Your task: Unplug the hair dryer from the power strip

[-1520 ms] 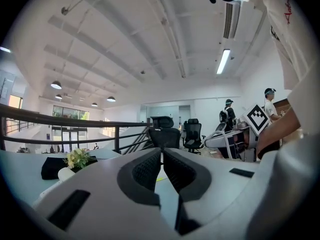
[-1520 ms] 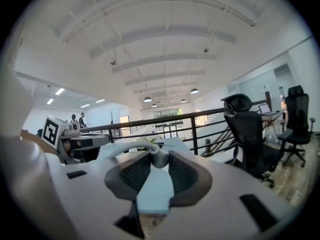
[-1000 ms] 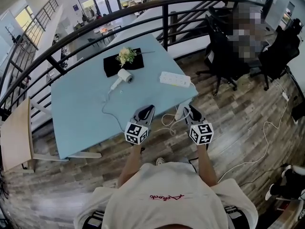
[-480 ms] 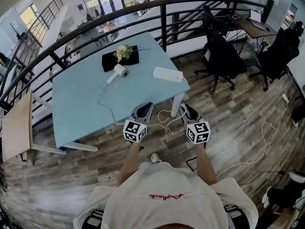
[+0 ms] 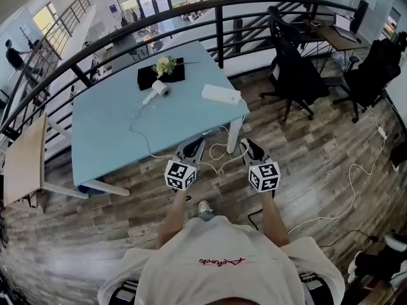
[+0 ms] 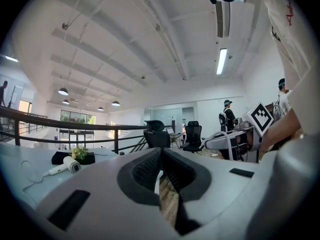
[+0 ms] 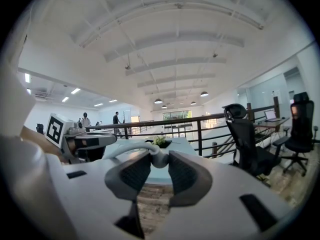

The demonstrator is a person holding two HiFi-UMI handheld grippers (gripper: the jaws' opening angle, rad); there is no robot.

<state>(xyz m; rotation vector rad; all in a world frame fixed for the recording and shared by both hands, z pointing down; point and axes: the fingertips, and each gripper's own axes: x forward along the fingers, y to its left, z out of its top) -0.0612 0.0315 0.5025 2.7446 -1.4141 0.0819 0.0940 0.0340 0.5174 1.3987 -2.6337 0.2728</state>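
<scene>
Backed off table (image 5: 108, 132); left gripper (image 5: 196, 143), right gripper (image 5: 247, 143) level, plug (image 7: 159, 159) clamped.

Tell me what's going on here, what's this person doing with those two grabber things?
A person stands a little way off from the blue table, holding a gripper in each hand. The right gripper has its fingers closed on the white plug of the hair dryer, whose cord runs across the table to the dryer. The plug is already out of the power strip, which lies on the table. The left gripper is shut and empty.
</scene>
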